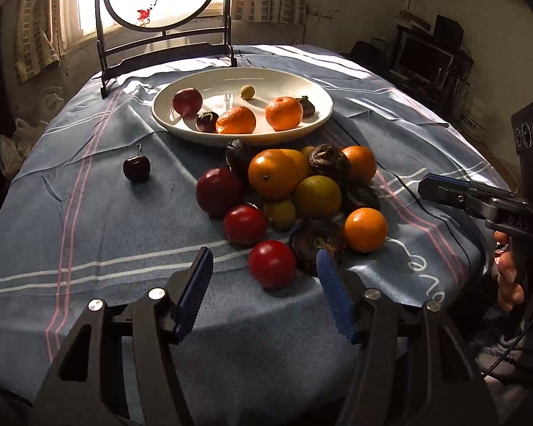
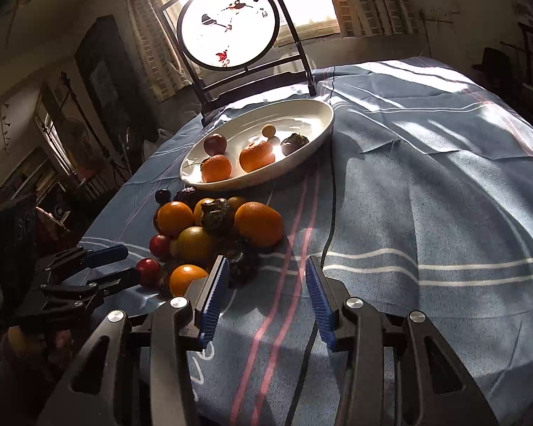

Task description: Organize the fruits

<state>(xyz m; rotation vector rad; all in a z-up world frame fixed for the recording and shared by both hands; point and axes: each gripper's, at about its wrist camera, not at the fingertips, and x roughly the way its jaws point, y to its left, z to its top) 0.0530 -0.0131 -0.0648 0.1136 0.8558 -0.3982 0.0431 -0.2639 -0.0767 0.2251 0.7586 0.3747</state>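
A table draped in a blue striped cloth (image 1: 89,213) is filling both views. A white oval plate (image 1: 312,85) is sitting in the upper middle of the left wrist frame, already holding two mandarins, a plum and a few smaller fruits. Just below it, a loose pile of fruit (image 1: 295,191) is crowding the centre of the frame, and a lone cherry (image 1: 136,168) is lying apart at middle left.

The left gripper (image 1: 266,280) is reaching up from the bottom edge, its blue pads standing spread with nothing pinched. A red tomato (image 1: 272,263) is lying directly ahead between them at the near edge of the pile, possibly not yet inside the gap.

The right gripper (image 2: 266,284) is also standing apart and empty, and in its own view the pile is lying off to the upper left, with only bare cloth ahead. The left gripper is therefore looking nearer, and the tomato, being round, is offering no long axis to line up with.
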